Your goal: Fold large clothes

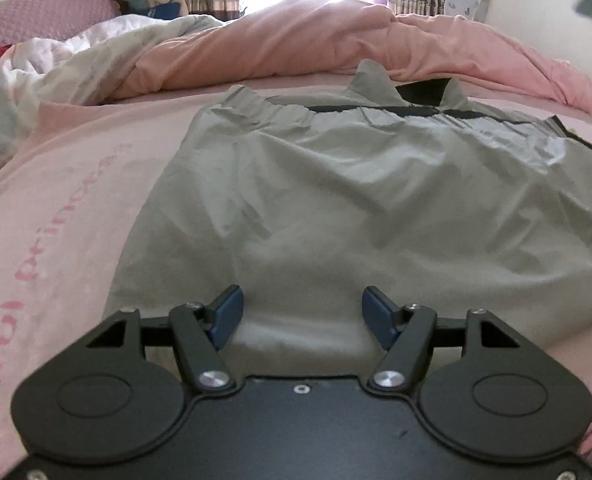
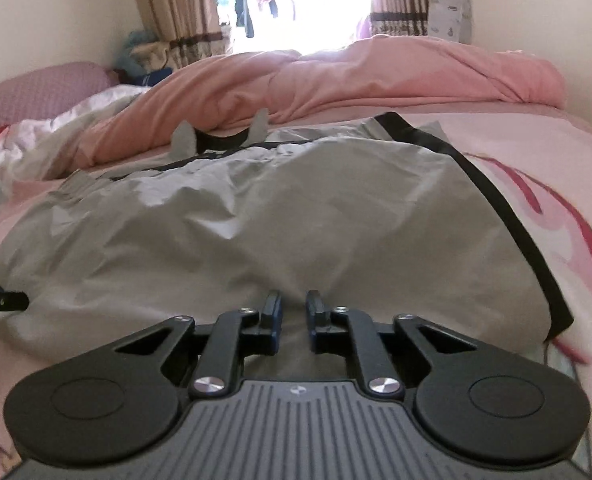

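Note:
A grey garment (image 1: pixel 355 200) with a black-trimmed elastic waistband lies spread on the pink bed sheet (image 1: pixel 68 208), its near hem toward me. My left gripper (image 1: pixel 303 312) is open, and the hem sits between its blue pads (image 1: pixel 226 314) without being pressed. In the right wrist view the same garment (image 2: pixel 256 220) fills the middle, with a black stripe (image 2: pixel 507 208) down its right edge. My right gripper (image 2: pixel 294 310) is shut on a pinch of the near hem, and creases radiate from the grip. A tip of the left gripper (image 2: pixel 0 304) shows at the left edge.
A crumpled pink duvet (image 1: pixel 296 40) and a white-grey blanket (image 1: pixel 56 72) lie heaped across the far side of the bed. A purple pillow (image 1: pixel 36 20) sits far left. Curtains (image 2: pixel 176 8) frame a bright window behind. Walls close in on both sides.

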Tool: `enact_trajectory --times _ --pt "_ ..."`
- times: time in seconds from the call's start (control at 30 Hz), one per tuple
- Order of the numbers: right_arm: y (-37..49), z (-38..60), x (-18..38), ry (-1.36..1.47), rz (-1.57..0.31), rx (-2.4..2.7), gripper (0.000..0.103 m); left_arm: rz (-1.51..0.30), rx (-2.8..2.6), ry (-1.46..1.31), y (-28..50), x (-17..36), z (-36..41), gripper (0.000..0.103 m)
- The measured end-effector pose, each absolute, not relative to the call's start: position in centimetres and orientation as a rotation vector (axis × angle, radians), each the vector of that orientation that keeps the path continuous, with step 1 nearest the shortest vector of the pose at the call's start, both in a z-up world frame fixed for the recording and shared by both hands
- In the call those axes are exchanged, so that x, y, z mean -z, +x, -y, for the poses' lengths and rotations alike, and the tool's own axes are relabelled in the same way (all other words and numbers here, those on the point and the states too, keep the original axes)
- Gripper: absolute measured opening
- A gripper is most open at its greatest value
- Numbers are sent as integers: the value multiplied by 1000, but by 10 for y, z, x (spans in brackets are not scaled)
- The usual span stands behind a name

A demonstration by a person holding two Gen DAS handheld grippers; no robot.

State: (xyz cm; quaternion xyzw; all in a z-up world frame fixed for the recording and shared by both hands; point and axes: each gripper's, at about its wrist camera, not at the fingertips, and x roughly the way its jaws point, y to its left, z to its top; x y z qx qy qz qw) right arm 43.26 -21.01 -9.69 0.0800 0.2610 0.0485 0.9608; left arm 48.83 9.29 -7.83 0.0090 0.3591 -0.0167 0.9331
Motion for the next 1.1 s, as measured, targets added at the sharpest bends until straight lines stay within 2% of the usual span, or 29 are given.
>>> enact_trajectory --times 0.17,0.27,0.37,0.57,0.67,0.73,0.77,0.9,1.1 --pt "431 218 91 203 -551 -97 7 -738 23 6 489 76 -93 69" --pt "420 228 77 176 -516 -34 16 -726 -10 2 487 63 -100 68" --pt "410 250 66 172 -471 39 18 -694 -50 -17 481 52 -119 68" --pt "414 278 82 150 -521 128 19 -742 -94 -48 482 65 -147 68" --pt "416 278 94 137 -532 131 18 -740 -91 -72 483 79 -152 74" --pt "417 275 98 118 -529 140 18 -741 -98 -104 486 84 -157 82" --pt "418 273 97 102 -533 147 18 -752 -99 -120 488 84 -159 82" --pt "423 264 81 81 -531 165 19 -774 -132 -152 493 69 -161 77" --pt "433 229 48 106 -431 24 19 -661 -39 -139 506 29 -124 78"
